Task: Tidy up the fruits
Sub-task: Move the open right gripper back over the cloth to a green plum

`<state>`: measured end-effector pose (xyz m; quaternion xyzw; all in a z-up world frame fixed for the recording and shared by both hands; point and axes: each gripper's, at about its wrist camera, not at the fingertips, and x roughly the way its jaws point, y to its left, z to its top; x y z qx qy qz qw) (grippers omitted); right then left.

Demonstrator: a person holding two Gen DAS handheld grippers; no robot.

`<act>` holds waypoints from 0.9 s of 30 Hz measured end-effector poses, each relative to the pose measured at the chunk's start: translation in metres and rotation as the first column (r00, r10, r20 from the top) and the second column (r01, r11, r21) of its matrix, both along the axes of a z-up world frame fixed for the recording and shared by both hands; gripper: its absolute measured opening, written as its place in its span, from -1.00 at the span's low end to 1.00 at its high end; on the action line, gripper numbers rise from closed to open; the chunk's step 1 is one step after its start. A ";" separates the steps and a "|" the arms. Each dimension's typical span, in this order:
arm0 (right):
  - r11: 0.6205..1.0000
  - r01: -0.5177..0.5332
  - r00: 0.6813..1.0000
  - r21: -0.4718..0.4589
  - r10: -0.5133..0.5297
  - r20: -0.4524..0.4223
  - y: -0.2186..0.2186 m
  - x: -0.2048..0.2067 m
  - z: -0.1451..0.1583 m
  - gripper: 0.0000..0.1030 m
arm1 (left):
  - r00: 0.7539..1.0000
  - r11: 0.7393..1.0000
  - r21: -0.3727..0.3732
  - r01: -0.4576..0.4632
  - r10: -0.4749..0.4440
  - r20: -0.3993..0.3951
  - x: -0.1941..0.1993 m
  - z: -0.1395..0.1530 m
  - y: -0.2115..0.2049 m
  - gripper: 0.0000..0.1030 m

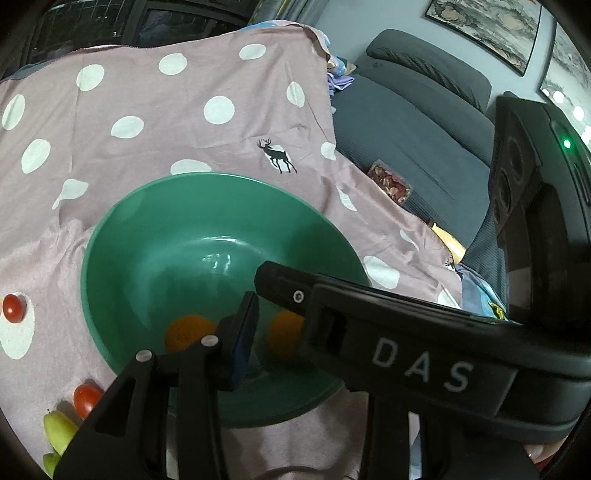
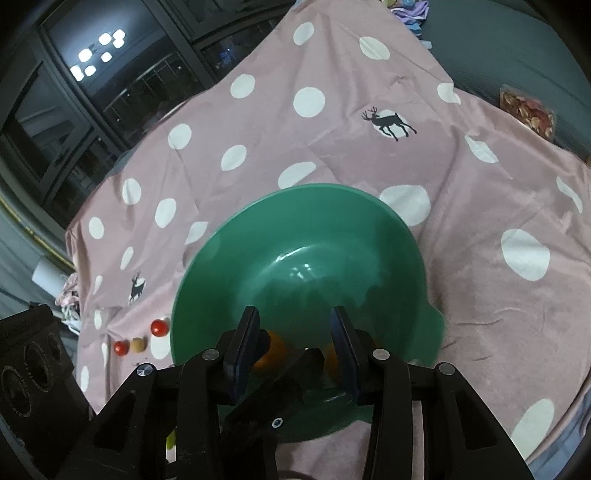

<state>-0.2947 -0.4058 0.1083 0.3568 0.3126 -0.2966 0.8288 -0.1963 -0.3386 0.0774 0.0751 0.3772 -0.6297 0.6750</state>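
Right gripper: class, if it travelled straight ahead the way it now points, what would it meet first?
Probably the inside of the green plastic bowl, just beyond the two orange fruits. The right gripper already points down into it, though depth is hard to judge.

under me spreads a pink cloth (image 1: 155,155) with white polka dots and small black deer prints (image 2: 388,123). past its far edge i see a dark grey sofa (image 1: 413,122), where a clear packet of reddish dried pieces (image 1: 391,182) lies on the seat. framed paintings (image 1: 484,26) hang on the wall, and dark windows (image 2: 92,85) reflect ceiling lights.
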 end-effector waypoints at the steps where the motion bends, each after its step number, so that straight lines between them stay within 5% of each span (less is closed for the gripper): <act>1: 1.000 0.000 1.000 0.003 0.000 -0.003 0.000 0.001 -0.001 -0.16 | 1.000 1.000 0.001 -0.003 0.003 -0.003 0.000 0.000 0.000 -0.29; 11: 0.999 0.023 0.999 -0.042 -0.022 0.022 0.006 0.000 0.011 -0.16 | 0.996 0.996 -0.013 -0.085 0.085 0.001 0.014 0.017 0.031 -0.24; 16: 0.998 0.009 0.999 -0.066 -0.007 0.035 0.013 0.004 0.020 -0.16 | 0.980 0.980 -0.014 -0.199 0.200 0.010 0.035 0.030 0.070 -0.11; 27: 0.992 -0.097 0.994 -0.075 0.101 0.052 0.040 0.028 0.033 -0.17 | 0.877 0.871 0.105 -0.480 0.479 0.031 0.082 0.036 0.167 0.00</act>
